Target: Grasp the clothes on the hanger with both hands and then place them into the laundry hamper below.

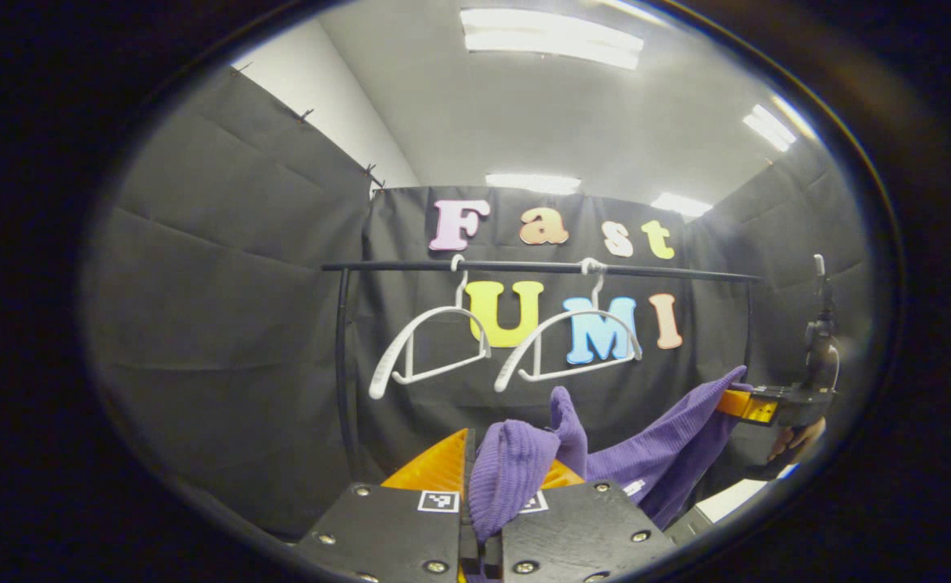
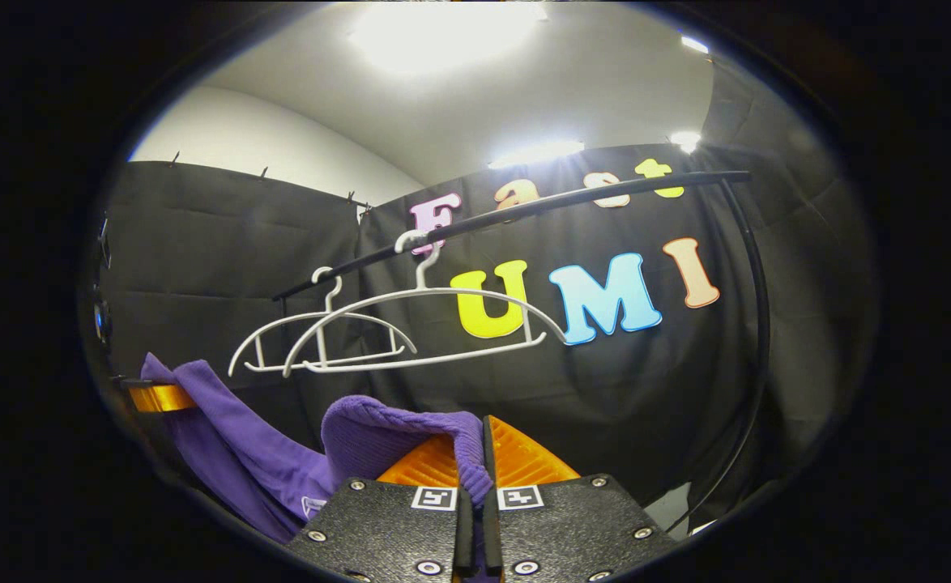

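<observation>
Both grippers (image 1: 484, 478) (image 2: 484, 465) clamped on purple garment (image 1: 654, 453)

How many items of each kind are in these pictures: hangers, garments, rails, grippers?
White plastic hangers: 2
Purple ribbed knit garment: 1
Black metal clothes rail: 1
Grippers with orange fingers: 2, left gripper, right gripper
Total: 6

Both views low, tilted up at rail (image 1: 540, 267), near; share hangers (image 2: 419, 324), back cloth (image 2: 605, 389)
</observation>
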{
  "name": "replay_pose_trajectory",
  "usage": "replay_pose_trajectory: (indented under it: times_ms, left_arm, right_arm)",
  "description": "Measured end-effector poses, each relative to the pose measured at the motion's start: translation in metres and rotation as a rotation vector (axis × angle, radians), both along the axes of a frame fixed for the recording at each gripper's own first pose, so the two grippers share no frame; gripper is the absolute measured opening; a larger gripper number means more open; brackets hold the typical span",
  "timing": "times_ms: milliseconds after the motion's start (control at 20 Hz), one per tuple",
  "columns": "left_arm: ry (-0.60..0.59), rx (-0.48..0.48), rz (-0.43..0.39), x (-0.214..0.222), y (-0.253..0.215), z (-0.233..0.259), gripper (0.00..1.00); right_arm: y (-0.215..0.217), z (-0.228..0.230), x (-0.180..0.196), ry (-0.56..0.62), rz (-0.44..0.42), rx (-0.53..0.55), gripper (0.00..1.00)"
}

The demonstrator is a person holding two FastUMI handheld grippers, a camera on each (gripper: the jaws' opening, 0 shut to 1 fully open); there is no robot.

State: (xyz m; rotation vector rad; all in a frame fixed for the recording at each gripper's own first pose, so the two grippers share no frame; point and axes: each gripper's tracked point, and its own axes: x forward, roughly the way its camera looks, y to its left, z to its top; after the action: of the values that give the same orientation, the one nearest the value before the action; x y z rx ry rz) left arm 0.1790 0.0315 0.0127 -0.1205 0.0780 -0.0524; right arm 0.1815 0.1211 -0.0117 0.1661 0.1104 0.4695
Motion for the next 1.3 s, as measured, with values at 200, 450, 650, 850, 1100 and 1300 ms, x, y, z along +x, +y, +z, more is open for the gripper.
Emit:
replay_pose_trajectory:
  times_ms: [200,450,650,850,1100,1300]
  left_arm:
    - [0.007,-0.019,-0.082,-0.017,-0.042,-0.014,0.0]
    - [0.068,-0.06,-0.133,-0.04,-0.078,-0.05,0.0]
    - [0.128,-0.072,-0.141,-0.043,-0.098,-0.094,0.0]
    - [0.204,-0.07,-0.136,-0.061,-0.12,-0.144,0.0]
    - [0.318,-0.052,-0.098,-0.068,-0.123,-0.204,0.0]
    - [0.412,-0.027,-0.082,-0.08,-0.121,-0.249,0.0]
  right_arm:
    - [0.013,-0.002,-0.035,0.022,0.025,-0.008,0.04]
    - [0.027,-0.023,-0.07,0.078,0.069,-0.025,0.04]
    - [0.033,-0.062,-0.092,0.131,0.088,-0.077,0.05]
    - [0.026,-0.11,-0.114,0.225,0.067,-0.11,0.04]
    - [0.009,-0.178,-0.124,0.328,0.032,-0.186,0.03]
    - [-0.005,-0.224,-0.135,0.414,0.023,-0.261,0.06]
